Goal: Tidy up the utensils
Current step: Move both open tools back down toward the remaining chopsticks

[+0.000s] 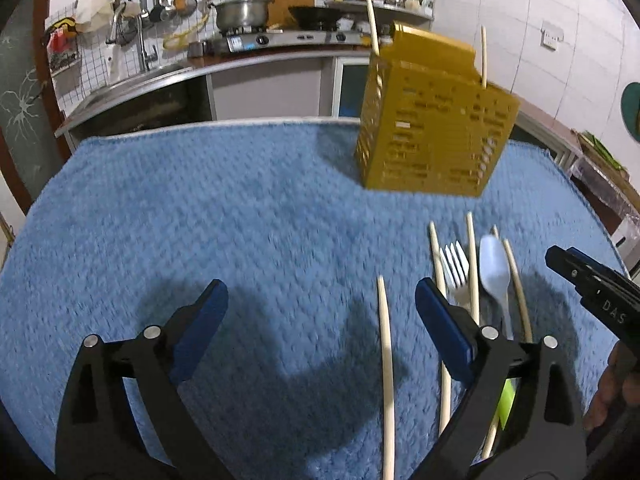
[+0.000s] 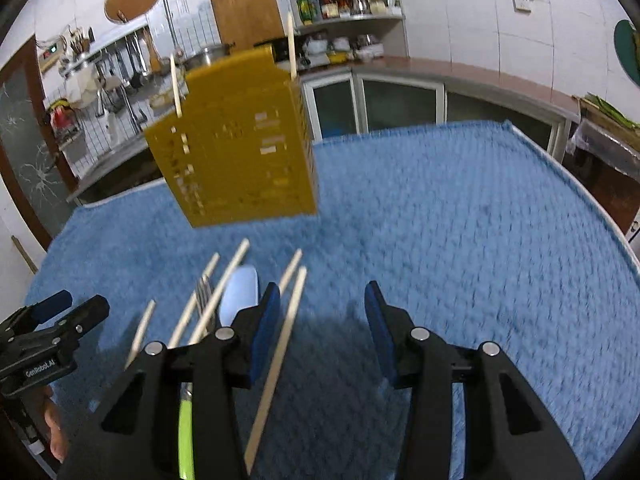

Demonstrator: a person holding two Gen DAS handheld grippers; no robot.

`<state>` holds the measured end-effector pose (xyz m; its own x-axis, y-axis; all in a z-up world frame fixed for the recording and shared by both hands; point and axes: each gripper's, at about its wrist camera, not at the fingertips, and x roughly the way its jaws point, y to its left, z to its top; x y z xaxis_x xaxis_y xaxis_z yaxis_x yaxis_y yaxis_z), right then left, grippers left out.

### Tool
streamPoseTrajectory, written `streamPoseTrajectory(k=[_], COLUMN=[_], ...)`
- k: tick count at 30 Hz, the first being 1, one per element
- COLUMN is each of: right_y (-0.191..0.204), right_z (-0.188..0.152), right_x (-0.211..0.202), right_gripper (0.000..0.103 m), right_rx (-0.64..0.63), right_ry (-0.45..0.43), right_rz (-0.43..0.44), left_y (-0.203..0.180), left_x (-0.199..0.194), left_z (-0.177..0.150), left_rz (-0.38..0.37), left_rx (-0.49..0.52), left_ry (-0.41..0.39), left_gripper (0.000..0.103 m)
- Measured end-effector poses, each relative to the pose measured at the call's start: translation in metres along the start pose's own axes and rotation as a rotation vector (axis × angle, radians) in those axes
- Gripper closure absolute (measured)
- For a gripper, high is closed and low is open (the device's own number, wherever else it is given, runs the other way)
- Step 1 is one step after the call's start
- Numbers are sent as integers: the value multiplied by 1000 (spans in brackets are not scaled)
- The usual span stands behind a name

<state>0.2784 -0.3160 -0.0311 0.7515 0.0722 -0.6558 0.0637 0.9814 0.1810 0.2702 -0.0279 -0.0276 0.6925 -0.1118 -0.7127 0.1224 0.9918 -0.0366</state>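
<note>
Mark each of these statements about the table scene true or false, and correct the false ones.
1. The yellow holder already has chopsticks standing in it. True.
2. The fork lies inside the holder. False: it lies on the blue cloth among loose chopsticks.
3. The left gripper is shut on a chopstick. False: its jaws stand wide open and hold nothing.
4. A pale spoon lies beside the fork. True.
5. The right gripper grips the spoon. False: its jaws are apart with nothing between them; one chopstick lies just left of the gap.
</note>
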Motion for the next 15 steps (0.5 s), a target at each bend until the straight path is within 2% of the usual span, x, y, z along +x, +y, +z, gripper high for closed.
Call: streamPoseTrajectory(k=[5,15], right_y=[4,9], right_z=[-3,-10], right_x=[10,26], right_gripper=[59,59], right_rx=[-12,-29], right_ry=[39,92], right_rz=[-18,-36], left_y=[-7,-14], left_x=[12,21], left_z=[-5,-15], left_rz=[30,-8], left_rx=[4,-7], left_ry=[48,94], left_gripper=[11,15])
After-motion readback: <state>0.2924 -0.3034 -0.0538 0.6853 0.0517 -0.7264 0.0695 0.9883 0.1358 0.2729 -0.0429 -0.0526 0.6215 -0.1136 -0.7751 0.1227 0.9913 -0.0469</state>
